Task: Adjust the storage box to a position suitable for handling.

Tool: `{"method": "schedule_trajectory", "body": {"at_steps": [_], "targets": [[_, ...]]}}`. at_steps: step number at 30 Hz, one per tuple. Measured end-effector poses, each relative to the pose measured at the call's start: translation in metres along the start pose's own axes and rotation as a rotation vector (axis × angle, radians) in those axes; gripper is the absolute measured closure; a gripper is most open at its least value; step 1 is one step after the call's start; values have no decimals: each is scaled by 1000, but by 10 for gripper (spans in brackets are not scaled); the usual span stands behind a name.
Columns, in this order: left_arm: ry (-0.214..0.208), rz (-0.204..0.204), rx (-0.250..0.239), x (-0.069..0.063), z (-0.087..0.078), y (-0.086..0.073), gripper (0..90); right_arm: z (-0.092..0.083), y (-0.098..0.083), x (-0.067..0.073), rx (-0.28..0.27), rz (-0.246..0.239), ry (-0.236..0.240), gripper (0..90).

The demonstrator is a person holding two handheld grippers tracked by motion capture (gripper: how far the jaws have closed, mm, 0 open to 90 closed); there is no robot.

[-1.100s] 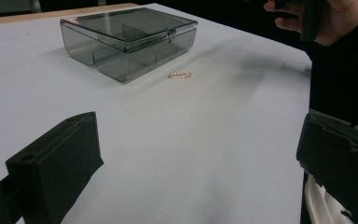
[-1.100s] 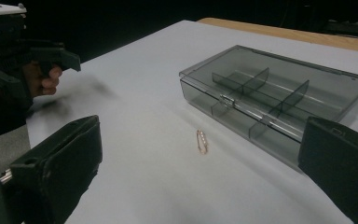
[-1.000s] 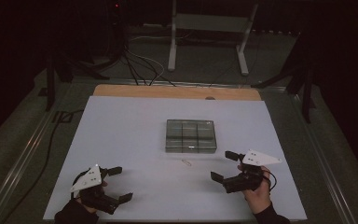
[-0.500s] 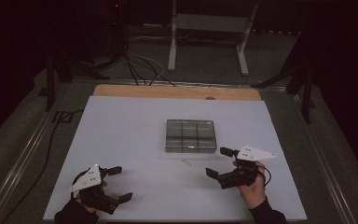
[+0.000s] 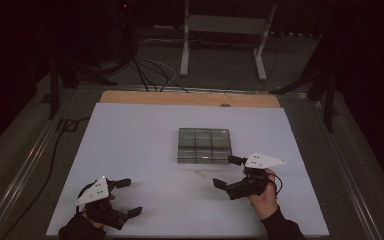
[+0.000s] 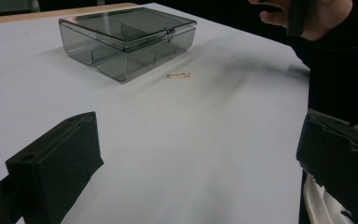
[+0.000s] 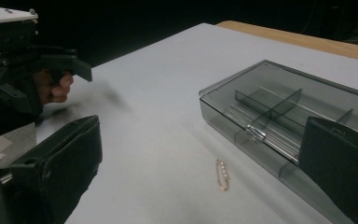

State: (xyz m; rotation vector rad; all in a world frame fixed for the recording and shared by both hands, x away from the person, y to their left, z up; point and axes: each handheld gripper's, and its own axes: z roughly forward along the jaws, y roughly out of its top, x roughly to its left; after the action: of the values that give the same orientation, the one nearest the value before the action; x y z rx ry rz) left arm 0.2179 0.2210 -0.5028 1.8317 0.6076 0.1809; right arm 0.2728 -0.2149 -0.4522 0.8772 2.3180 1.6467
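The high view gave the whole layout: a white table top (image 5: 145, 150) with a wooden edge (image 5: 190, 98) at its far side, one smoked transparent box (image 5: 203, 145) near the middle, and two grippers near the person's side. The left gripper (image 5: 129, 197) was at the near left corner and the right gripper (image 5: 229, 171) was just in front of the box, to its right. Between the box and the right gripper lay one small pin (image 5: 199, 174), which in this view was only a pale mark.

The gripper views showed what the high view could not. In the right gripper view the pin (image 7: 222, 174) was a thin golden bar with a row of small pale beads, lying flat on the table, just beside the front wall of the box (image 7: 279, 116) but not touching it. The lid was closed, with a small clasp at the front, and inner dividers were visible through it; the high view showed six compartments, in two rows of three. The left gripper view showed the same pin (image 6: 179, 74) in front of the box (image 6: 126, 39), well apart from its own jaws.

Both grippers had their jaws spread wide and held nothing. Each carried one grey three-cornered plate. No label or writing could be read on the box, on the pin or on the grippers.
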Motion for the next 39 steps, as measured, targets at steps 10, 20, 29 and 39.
{"method": "schedule_trajectory", "body": {"at_steps": [10,20,29,39], "targets": [[-1,2,2,0,0,0,7,19,4,2,20,-1,37,0],[-2,-1,2,0,0,0,7,40,4,4,43,-25,66,0],[-4,-1,-3,0,0,0,7,56,1,0,96,34,87,0],[-6,-3,1,0,0,-1,7,73,-6,-8,188,55,34,235]]}}
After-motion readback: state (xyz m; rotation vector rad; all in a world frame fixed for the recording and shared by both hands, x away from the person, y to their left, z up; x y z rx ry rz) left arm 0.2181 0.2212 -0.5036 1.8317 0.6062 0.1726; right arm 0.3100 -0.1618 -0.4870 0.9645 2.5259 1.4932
